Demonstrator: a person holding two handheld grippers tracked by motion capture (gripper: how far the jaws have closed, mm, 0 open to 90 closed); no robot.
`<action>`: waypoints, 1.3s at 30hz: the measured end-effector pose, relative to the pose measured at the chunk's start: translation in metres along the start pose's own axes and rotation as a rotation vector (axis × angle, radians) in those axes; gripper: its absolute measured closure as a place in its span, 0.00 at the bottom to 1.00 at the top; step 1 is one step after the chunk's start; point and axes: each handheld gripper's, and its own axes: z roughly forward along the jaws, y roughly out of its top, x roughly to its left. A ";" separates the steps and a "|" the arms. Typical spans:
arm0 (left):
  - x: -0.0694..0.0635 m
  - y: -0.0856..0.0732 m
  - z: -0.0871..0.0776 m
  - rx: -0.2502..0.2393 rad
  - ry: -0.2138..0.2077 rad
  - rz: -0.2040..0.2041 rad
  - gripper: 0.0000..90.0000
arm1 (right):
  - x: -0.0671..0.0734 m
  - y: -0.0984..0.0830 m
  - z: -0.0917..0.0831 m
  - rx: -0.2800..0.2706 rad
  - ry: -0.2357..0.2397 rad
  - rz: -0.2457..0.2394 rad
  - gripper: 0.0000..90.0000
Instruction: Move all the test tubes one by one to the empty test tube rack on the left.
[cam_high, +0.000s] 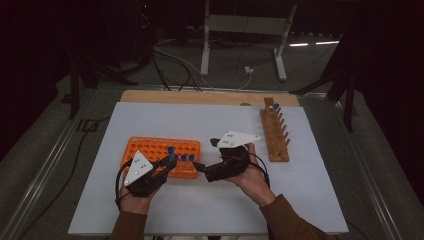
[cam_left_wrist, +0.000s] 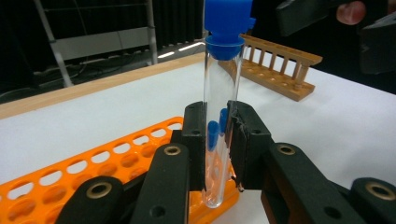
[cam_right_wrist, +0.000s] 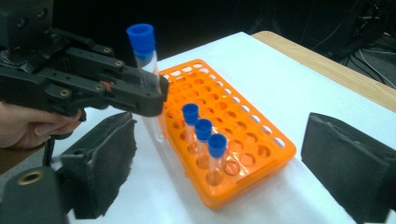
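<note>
Held test tube and rack. Our left gripper has its jaws closed on a clear, blue-capped test tube, held upright just off the near edge of the orange rack, whose front row carries three capped tubes at about three o'clock from the held one. Our right gripper stands close by at four o'clock with jaws wide and nothing between them. We judge the risks as follows: the smooth glass, clamped low on its length, may tilt or slip through the pads; a lowering off-centre would strike the rack's rim or knock the neighbouring tubes. The wooden rack lies well apart at one o'clock on the counter.
</note>
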 end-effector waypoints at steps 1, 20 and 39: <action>0.001 0.000 0.000 -0.002 0.002 -0.002 0.87 | -0.002 -0.001 -0.002 -0.007 -0.004 0.002 0.08; 0.018 -0.020 0.016 0.012 0.084 -0.044 0.87 | -0.025 -0.029 -0.026 -0.023 -0.077 0.057 0.02; 0.023 -0.035 0.030 0.095 0.098 -0.047 0.87 | -0.035 -0.049 -0.040 -0.028 -0.087 0.096 0.02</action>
